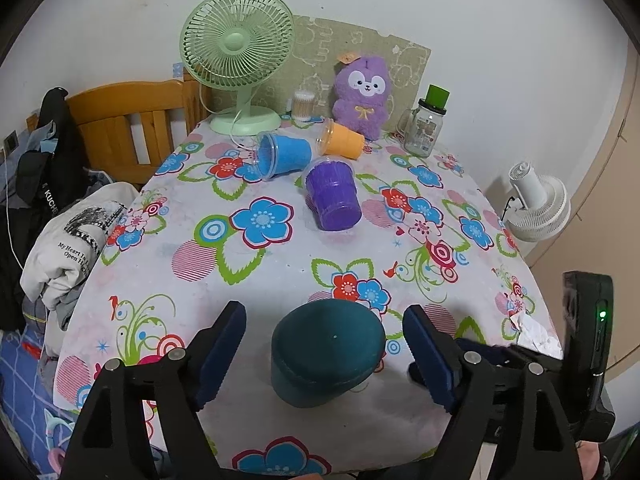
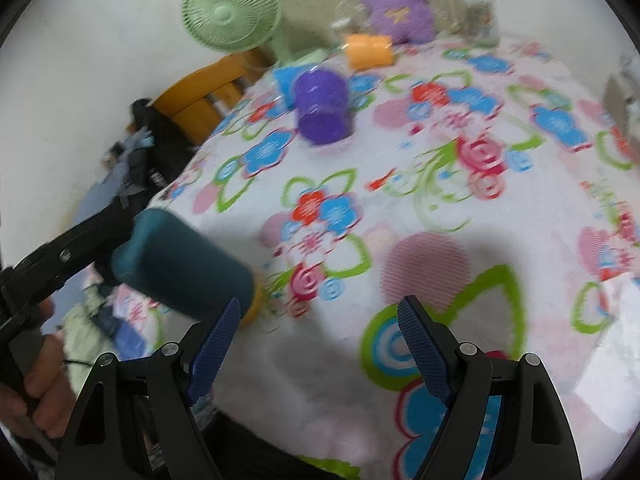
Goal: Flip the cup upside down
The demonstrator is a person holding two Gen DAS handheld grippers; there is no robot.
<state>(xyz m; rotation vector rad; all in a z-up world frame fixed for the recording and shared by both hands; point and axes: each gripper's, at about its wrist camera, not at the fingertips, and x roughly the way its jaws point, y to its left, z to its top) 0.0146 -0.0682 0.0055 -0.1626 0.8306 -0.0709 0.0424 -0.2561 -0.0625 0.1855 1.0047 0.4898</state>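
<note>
A dark teal cup (image 1: 326, 354) stands upside down on the floral tablecloth (image 1: 280, 272), its flat bottom up. My left gripper (image 1: 324, 344) is open, one finger on each side of the cup, not touching it. In the blurred right wrist view the teal cup (image 2: 182, 262) shows at left, beside my left gripper's arm. My right gripper (image 2: 320, 324) is open and empty above the cloth (image 2: 400, 208). A purple cup (image 1: 334, 196), a blue cup (image 1: 284, 156) and an orange cup (image 1: 344, 140) lie on their sides farther back.
A green desk fan (image 1: 238, 56), a purple plush toy (image 1: 362, 94), a glass jar with a green lid (image 1: 426, 124) and a cotton swab jar (image 1: 303, 104) stand at the back. A wooden chair (image 1: 128, 120) and clothes (image 1: 68, 240) are left. A white fan (image 1: 538, 202) is right.
</note>
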